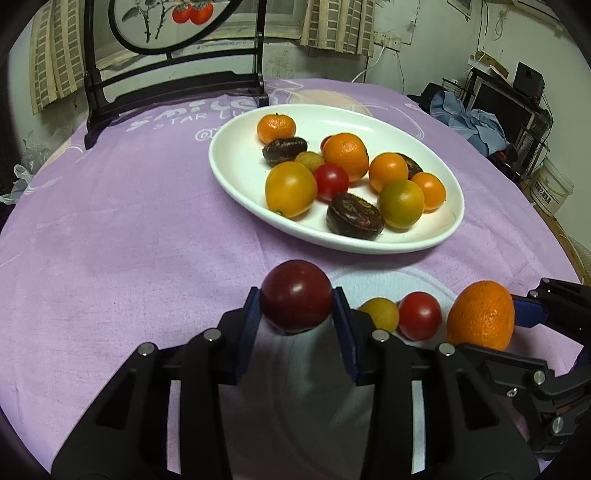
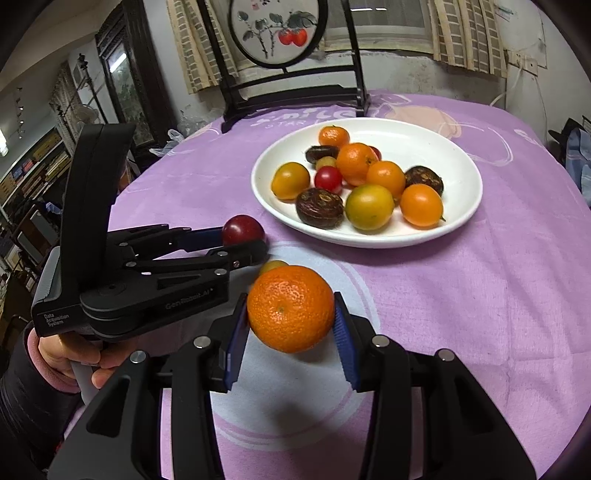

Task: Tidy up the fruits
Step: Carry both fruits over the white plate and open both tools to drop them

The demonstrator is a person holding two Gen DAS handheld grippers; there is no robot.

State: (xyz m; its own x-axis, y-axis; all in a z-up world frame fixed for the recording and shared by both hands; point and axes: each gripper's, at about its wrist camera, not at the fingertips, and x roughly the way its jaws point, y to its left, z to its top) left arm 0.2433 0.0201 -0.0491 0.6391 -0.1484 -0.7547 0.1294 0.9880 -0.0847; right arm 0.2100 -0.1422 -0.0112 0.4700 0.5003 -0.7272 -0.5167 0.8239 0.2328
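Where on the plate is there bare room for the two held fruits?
Bare white along the plate's far right side, and the left rim strip beside the yellow tomato. The centre and near side are crowded with fruit.

Dark red plum (image 1: 296, 294) between left gripper (image 1: 297, 314) jaws.

Left tool (image 1: 296, 308) clamped on dark red fruit (image 1: 296, 294), bare hand (image 2: 74, 356) on grip. Right tool (image 2: 291, 321) clamped on orange (image 2: 290, 308), beside left.

Purple tablecloth (image 1: 110, 221) (curtained window (image 2: 388, 22) behind)
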